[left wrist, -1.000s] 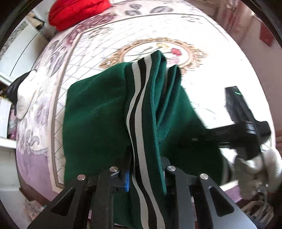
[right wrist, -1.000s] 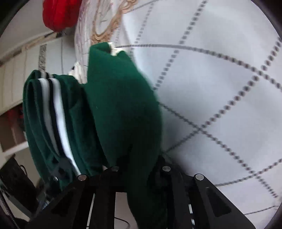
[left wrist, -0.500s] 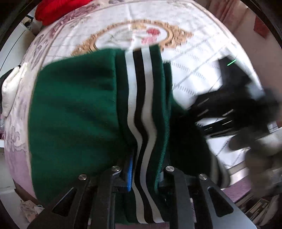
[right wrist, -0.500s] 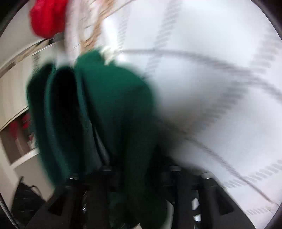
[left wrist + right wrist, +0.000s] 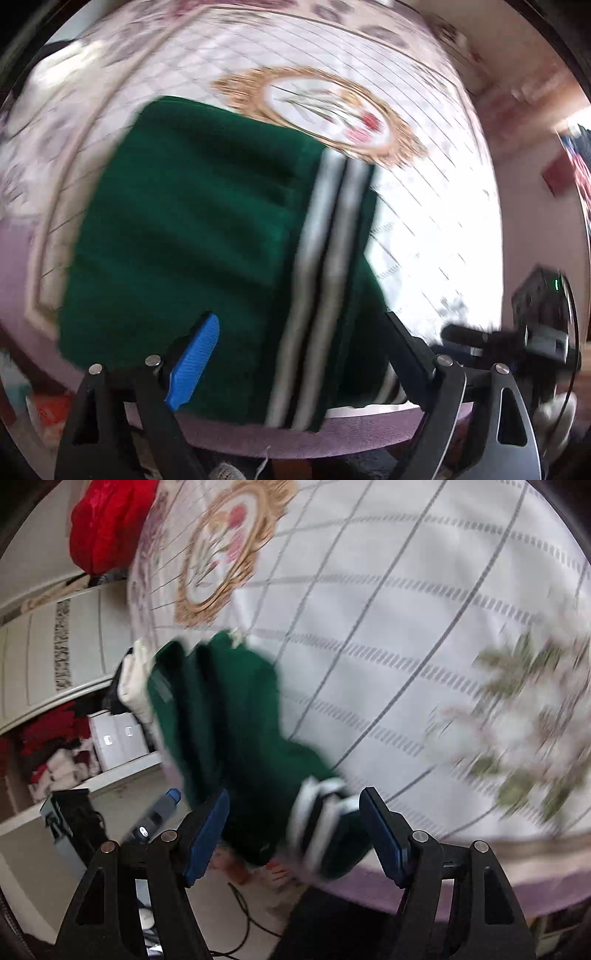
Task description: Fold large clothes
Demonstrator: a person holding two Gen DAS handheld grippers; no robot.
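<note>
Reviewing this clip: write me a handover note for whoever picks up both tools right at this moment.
Left tool: open, holding nothing.
Right tool: open, holding nothing.
The dark green knit garment with white and black stripes lies folded in a compact stack on the white quilted bedspread with a gold medallion, near the bed's front edge, with its striped end at that edge.
Done: folds made and garment let go.
Left: probably tidy the stack and shift it inward; blur hides how neat the edges are.

A bed [image 5: 424, 206] covered by a white quilted spread with a gold medallion is seen. A folded green garment [image 5: 207, 254] is laid at its near edge. A red bundle [image 5: 107, 524] is set at the far edge.
</note>
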